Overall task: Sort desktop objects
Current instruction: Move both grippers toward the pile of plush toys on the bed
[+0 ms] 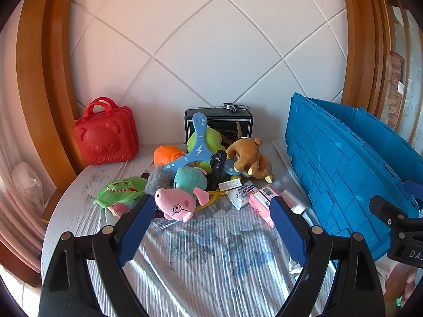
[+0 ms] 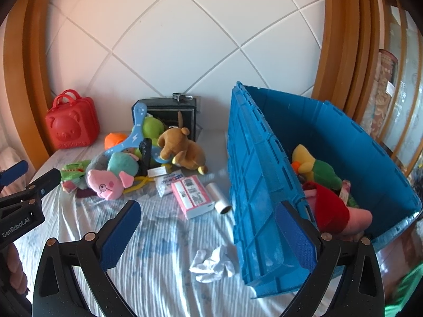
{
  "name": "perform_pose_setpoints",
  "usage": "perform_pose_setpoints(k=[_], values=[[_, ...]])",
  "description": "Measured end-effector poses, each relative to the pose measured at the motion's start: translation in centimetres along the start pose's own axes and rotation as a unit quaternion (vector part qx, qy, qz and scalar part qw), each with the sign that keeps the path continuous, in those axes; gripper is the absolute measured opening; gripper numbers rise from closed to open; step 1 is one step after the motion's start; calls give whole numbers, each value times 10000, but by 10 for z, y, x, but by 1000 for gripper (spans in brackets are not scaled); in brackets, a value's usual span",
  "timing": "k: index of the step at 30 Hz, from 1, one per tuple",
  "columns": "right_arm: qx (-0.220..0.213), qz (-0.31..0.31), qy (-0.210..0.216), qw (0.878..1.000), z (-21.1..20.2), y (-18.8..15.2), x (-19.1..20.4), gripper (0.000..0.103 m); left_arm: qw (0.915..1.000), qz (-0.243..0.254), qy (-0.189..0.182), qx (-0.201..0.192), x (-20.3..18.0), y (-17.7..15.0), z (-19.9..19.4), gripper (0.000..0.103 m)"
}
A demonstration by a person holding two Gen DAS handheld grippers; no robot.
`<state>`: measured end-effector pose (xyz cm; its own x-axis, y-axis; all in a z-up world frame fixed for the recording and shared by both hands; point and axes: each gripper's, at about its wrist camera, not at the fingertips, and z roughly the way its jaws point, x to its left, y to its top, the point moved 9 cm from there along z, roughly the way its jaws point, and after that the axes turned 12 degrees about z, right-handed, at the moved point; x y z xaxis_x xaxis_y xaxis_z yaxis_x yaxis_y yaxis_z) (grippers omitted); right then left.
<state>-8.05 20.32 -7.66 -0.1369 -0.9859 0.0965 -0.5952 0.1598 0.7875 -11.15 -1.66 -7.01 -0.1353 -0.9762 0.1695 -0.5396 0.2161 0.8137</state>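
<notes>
A heap of toys lies on the striped cloth: a pink pig plush (image 1: 177, 205) (image 2: 107, 184), a brown bear plush (image 1: 249, 158) (image 2: 182, 149), a blue boomerang (image 1: 194, 149) (image 2: 132, 137), a green plush (image 1: 208, 138) and a pink box (image 1: 264, 203) (image 2: 193, 195). My left gripper (image 1: 211, 211) hangs open just in front of the pig, nothing between its fingers. My right gripper (image 2: 208, 227) is open over the cloth beside the blue crate (image 2: 264, 185) (image 1: 343, 169), also holding nothing. The crate holds a yellow-green plush (image 2: 317, 167) and a red item (image 2: 330, 211).
A red bear case (image 1: 105, 134) (image 2: 72, 125) stands at the back left by the wall. A black box (image 1: 219, 124) (image 2: 169, 111) sits behind the heap. A clear roll (image 2: 219, 198) and a crumpled white tissue (image 2: 211, 264) lie near the crate.
</notes>
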Motion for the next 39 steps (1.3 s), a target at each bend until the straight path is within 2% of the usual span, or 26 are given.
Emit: perform_pose_setpoints(k=[12, 17, 21, 26, 30, 35, 39], values=[[79, 4, -15, 10000, 16, 5, 5, 103, 9999, -74, -1, 124, 13, -3, 19, 89], [162, -62, 35, 9998, 31, 6, 9, 103, 9991, -189, 160, 356, 47, -19, 40, 89], [325, -100, 146, 9993, 52, 3, 19, 103, 9950, -489, 464, 731, 100, -47, 69, 89], [667, -194, 261, 9972, 93, -4, 36, 103, 9829, -755, 994, 1354, 165, -93, 106, 89], [995, -257, 278, 9943, 136, -12, 45, 103, 9731, -1004, 1074, 1774, 194, -122, 135, 89], [1419, -254, 120, 9895, 195, -22, 41, 103, 9689, -1060, 944, 2029, 195, -127, 177, 89], [1754, -215, 18, 9843, 239, -28, 37, 103, 9720, -846, 711, 2076, 176, -107, 215, 89]])
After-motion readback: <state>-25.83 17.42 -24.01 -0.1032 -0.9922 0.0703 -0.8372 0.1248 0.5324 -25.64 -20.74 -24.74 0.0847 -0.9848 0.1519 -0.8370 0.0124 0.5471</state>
